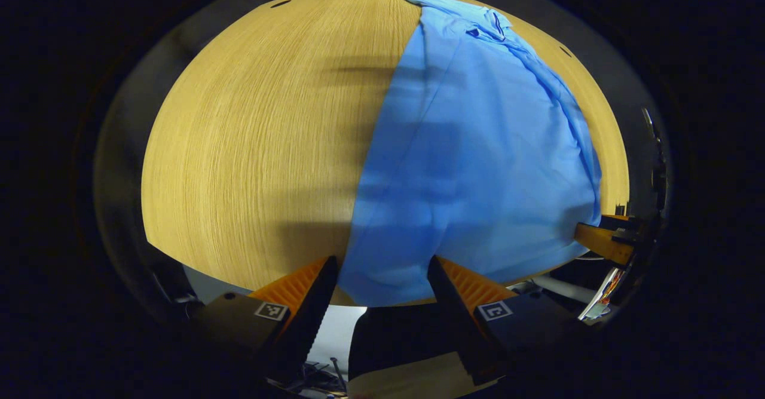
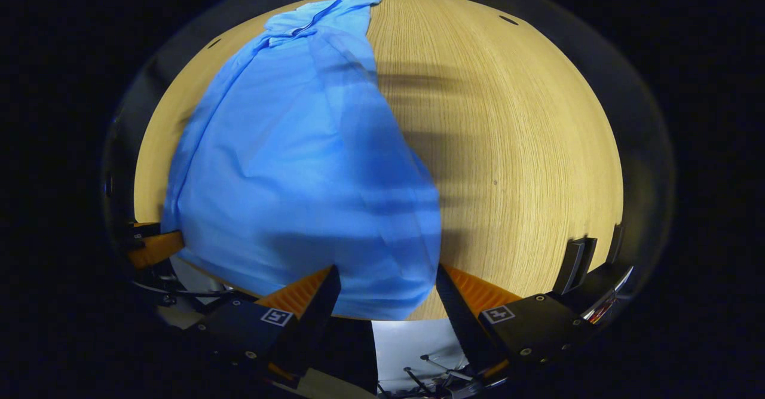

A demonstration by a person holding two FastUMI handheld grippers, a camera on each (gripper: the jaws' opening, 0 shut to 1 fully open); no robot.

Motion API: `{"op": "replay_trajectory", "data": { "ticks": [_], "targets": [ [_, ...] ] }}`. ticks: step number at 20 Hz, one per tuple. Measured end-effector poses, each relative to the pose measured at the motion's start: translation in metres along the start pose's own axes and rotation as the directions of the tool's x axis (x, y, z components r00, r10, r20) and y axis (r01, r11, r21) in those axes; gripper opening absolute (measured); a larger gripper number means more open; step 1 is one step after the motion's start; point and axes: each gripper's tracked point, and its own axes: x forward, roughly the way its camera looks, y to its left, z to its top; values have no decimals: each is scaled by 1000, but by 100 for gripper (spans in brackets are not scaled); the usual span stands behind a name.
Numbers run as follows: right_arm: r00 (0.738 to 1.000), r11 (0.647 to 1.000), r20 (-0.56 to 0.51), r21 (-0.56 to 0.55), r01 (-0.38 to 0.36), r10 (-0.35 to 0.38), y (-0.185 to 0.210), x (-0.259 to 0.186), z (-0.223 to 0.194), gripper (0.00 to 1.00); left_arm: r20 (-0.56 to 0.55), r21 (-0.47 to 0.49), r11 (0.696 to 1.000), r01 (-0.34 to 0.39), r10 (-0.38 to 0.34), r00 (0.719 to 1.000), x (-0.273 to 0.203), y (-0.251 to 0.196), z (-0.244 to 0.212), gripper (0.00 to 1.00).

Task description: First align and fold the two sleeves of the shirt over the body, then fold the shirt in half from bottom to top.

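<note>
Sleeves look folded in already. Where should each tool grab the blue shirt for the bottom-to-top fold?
Take the shirt's near hem at its two corners, coming from the table's near edge. The hem lies between the open fingers of the left tool and the right tool, with the collar far away, so the hem probably lifts straight toward it.

A: Item: legible text, labels, brands, numbers?

B: None legible. Square coded marker tags [image 1: 272, 310] sit on each claw's finger mounts, just behind the fingers; patterns only, no letters or digits.

A: Shirt [image 1: 472, 166], near its collar?

B: No print or label can be made out.
</note>
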Motion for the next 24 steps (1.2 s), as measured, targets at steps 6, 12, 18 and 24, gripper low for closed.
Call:
{"op": "replay_trajectory", "data": {
  "ticks": [6,12,18,24],
  "targets": [
    [999,1000,-43,-8,-1,1,6,-1,-7,92,1,26,999,-21,21,1000,3,-10,3,82],
    [999,1000,34,-12,-19,20,18,-2,0,3,12,27,998,56,-56,998,6,-23,6,17],
    [997,998,49,15,-68,68,21,-11,14,1,6,-6,995,97,-97,995,3,-26,15,10],
    [986,993,137,46,-105,98,15,-37,70,0,99,13,994,112,-113,989,-22,-33,67,10]
  ]
}}
